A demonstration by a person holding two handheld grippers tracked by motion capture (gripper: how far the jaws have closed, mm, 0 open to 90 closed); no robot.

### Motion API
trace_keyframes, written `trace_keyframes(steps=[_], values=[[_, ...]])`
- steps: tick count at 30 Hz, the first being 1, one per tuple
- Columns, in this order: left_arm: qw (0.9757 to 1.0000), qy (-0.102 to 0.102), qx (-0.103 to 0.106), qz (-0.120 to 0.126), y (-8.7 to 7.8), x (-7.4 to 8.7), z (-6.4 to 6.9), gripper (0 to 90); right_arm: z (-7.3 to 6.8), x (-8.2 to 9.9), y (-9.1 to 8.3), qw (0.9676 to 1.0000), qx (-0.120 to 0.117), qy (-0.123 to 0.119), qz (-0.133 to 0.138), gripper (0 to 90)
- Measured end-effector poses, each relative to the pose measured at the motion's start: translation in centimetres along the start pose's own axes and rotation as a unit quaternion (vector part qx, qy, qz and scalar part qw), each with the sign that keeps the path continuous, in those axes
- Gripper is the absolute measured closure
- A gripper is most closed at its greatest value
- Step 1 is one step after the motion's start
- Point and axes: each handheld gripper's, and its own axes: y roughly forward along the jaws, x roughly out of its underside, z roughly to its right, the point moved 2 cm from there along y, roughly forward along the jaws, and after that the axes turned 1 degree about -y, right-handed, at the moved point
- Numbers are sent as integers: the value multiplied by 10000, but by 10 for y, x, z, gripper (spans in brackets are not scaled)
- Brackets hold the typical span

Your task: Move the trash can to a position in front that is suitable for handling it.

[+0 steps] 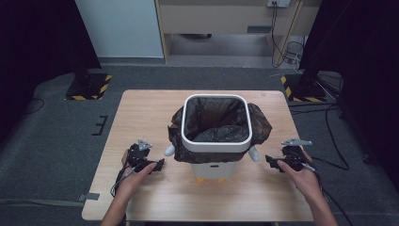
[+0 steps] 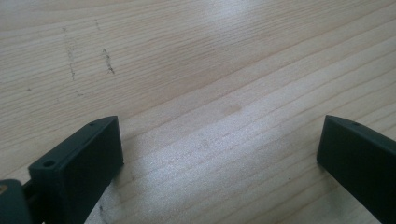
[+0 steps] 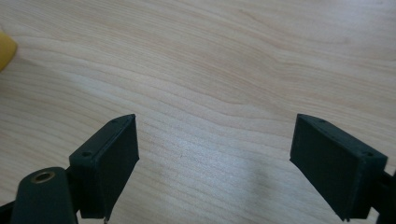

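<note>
A white square bin [image 1: 217,136] lined with a black bag [image 1: 216,120] stands in the middle of the wooden table [image 1: 141,113]; the bag's edge hangs out over the rim on all sides. My left gripper [image 1: 160,165] rests low over the table to the left of the bin, held in a hand. In the left gripper view the left gripper [image 2: 219,158] stands open over bare wood. My right gripper [image 1: 269,160] sits to the right of the bin. The right gripper [image 3: 215,158] is also open, nothing between its jaws.
The bin has small yellow feet [image 1: 202,179], and a bit of yellow [image 3: 5,49] shows at the left edge of the right gripper view. Cables [image 1: 329,160] trail off the table's right side. Stand bases with yellow-black stripes [image 1: 89,87] sit on the floor beyond the far corners.
</note>
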Motion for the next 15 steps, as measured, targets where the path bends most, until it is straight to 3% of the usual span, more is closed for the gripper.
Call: trace_keyframes(steps=[7, 15], values=[[10000, 1, 4, 10, -1, 1, 1, 0, 1, -10, -22, 9999, -107, -116, 6, 215], [10000, 20, 10, -22, -1, 1, 1, 0, 5, -16, -43, 9994, -175, -260, -175, 233]])
